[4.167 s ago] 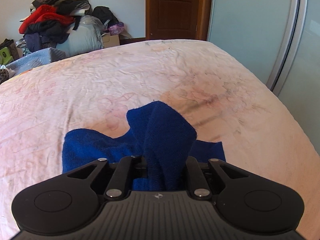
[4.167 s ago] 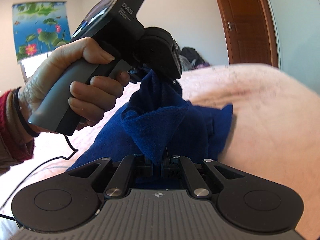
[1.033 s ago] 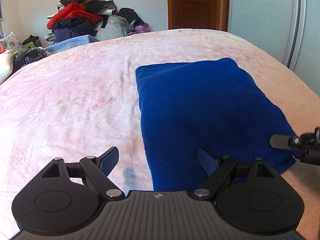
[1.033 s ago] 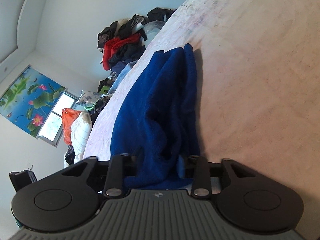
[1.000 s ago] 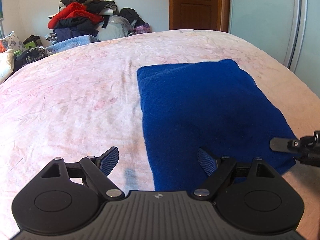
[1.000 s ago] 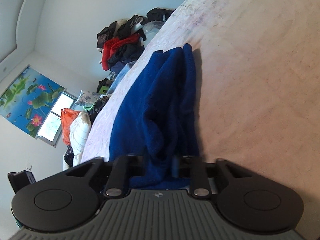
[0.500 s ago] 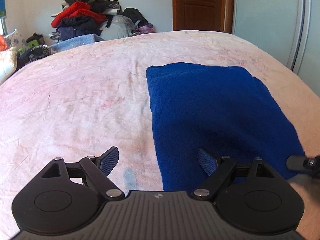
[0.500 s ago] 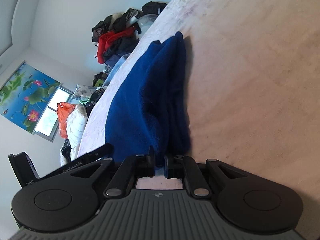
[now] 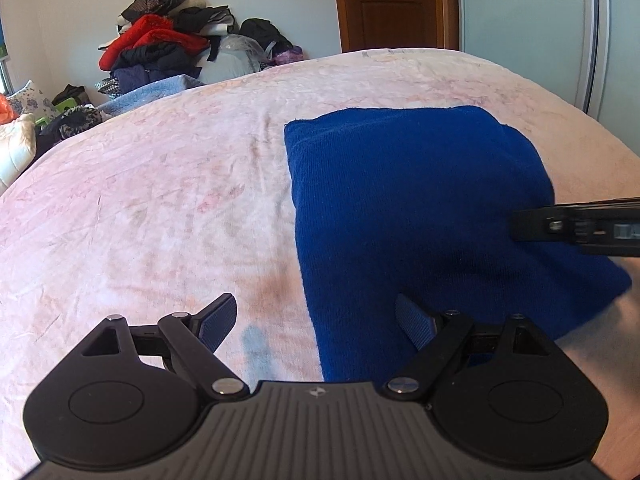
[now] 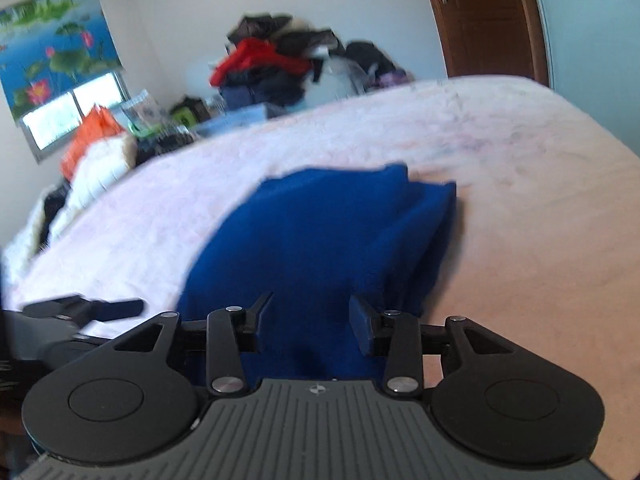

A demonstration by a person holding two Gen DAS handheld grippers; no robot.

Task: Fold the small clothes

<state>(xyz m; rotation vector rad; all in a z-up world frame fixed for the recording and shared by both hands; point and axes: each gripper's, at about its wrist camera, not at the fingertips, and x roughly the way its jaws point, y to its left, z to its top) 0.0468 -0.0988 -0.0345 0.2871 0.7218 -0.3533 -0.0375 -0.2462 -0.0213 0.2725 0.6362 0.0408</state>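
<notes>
My left gripper (image 9: 316, 320) has its jaws spread wide and grips nothing; its blue-padded left finger (image 9: 218, 320) hangs over bare bedding, the right one over cloth. The folded deep-blue knitted garment (image 9: 420, 216) lies flat on the pale pink floral bedspread (image 9: 160, 200), filling my left wrist view from about 1 o'clock down to 5 o'clock, its straight left edge running toward me. At 3 o'clock in that view a black finger of my right gripper (image 9: 576, 228) reaches in over the garment's right side.

From the right wrist, which is blurred, my right gripper (image 10: 310, 320) is also parted, moderately wide, with the blue cloth (image 10: 320, 248) directly ahead between the fingers but not clamped. A heap of red and dark clothes (image 9: 160, 52) sits at 11 o'clock against the wall, a brown wooden door (image 9: 388, 4) at 12 o'clock.
</notes>
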